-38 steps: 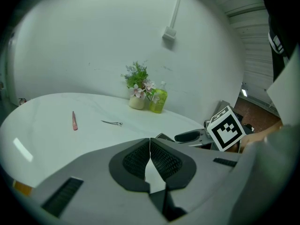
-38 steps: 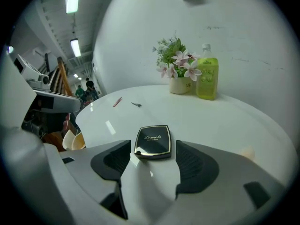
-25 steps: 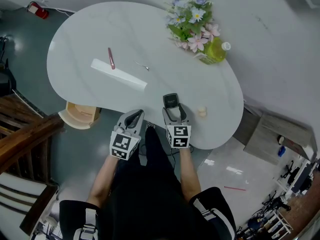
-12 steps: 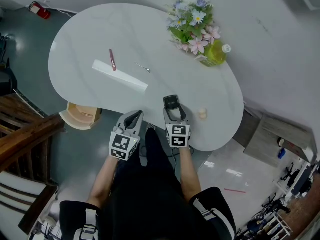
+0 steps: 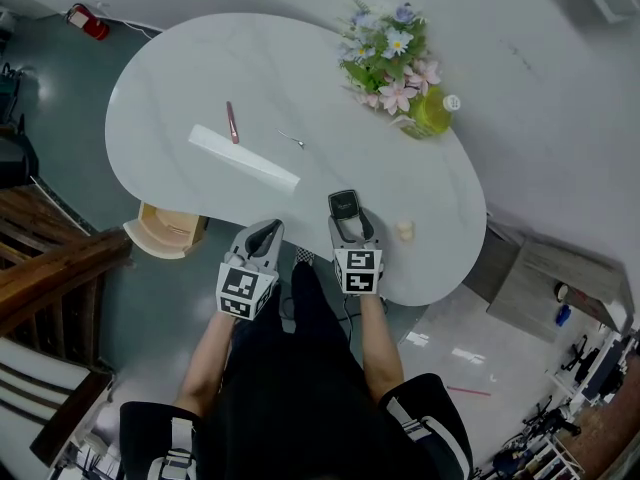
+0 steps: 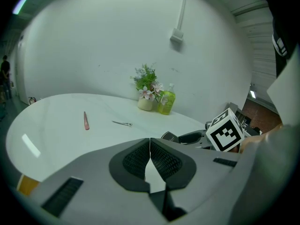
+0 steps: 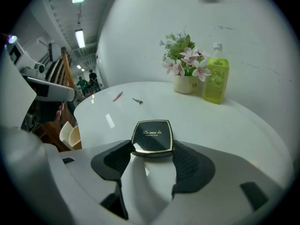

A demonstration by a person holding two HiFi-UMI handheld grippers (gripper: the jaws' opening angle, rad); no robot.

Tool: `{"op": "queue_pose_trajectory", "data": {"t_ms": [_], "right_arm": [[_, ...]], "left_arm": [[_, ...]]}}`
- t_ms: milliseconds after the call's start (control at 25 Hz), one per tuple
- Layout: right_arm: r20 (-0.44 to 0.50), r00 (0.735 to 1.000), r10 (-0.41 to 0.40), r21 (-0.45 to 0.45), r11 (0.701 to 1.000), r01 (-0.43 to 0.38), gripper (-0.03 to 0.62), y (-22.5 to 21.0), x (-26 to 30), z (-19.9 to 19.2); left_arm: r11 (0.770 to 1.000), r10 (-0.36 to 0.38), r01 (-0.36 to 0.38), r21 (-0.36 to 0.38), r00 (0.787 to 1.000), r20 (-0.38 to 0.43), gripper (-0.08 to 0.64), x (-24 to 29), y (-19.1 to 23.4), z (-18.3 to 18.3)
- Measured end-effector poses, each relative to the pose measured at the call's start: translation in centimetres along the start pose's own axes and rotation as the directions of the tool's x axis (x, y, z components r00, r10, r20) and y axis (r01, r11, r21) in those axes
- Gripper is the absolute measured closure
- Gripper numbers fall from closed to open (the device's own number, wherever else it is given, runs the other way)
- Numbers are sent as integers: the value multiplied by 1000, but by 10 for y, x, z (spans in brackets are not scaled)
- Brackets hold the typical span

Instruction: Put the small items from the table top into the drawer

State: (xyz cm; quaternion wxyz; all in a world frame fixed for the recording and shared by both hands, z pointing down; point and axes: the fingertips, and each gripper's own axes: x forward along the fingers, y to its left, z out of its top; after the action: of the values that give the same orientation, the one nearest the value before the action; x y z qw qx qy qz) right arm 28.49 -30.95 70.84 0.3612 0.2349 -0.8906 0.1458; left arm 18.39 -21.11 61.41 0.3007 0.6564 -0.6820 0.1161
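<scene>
My right gripper (image 5: 343, 218) is shut on a square black compact (image 5: 343, 206) with gold lettering (image 7: 152, 136), held just above the white table's near edge (image 5: 430, 278). The left gripper (image 5: 267, 232) hangs beside it at the table's front edge, its jaws shut with nothing between them (image 6: 150, 149). On the table lie a pink stick-like item (image 5: 232, 122), a small metal hair clip (image 5: 292, 139), a long white strip (image 5: 245, 158) and a small cream-coloured item (image 5: 404, 230). A pale wooden drawer (image 5: 165, 230) stands open below the table's left front edge.
A flower pot (image 5: 390, 53) and a green bottle (image 5: 432, 111) stand at the table's far right. Dark wooden furniture (image 5: 50, 268) is on the floor to the left. A grey box (image 5: 545, 278) sits on the floor to the right.
The head view has shifted a little. Both grippers stay where they were, and the right one still holds the compact.
</scene>
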Motion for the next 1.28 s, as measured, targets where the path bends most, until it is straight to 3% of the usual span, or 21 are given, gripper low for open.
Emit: {"op": "queue_pose_trajectory", "data": {"t_ms": [240,440,840,1040,1280], "right_arm": [[62,998,28,-45,999,-25,302,12,-18,29],[116,990,82,-107,992,-69,302,37,-44,59],[179,953,243,-270,944,-190,302,115,-72,106],[159,920,359,-349,892,-288,302,180,-67,128],[119,873,473,-443,812,-380,302,259,-61,140]], "left_arm": [[999,47,-47,3,998,47,540,-22,2,16],[995,83,-78,-54,991,109,540,-51,4,28],[968,250,-238,-85,948,195,540,-124,32,36],[928,362,-331,-170,909,205,540,-172,70,27],[859,494,-438,-263,846,202,540,-234,111,1]]}}
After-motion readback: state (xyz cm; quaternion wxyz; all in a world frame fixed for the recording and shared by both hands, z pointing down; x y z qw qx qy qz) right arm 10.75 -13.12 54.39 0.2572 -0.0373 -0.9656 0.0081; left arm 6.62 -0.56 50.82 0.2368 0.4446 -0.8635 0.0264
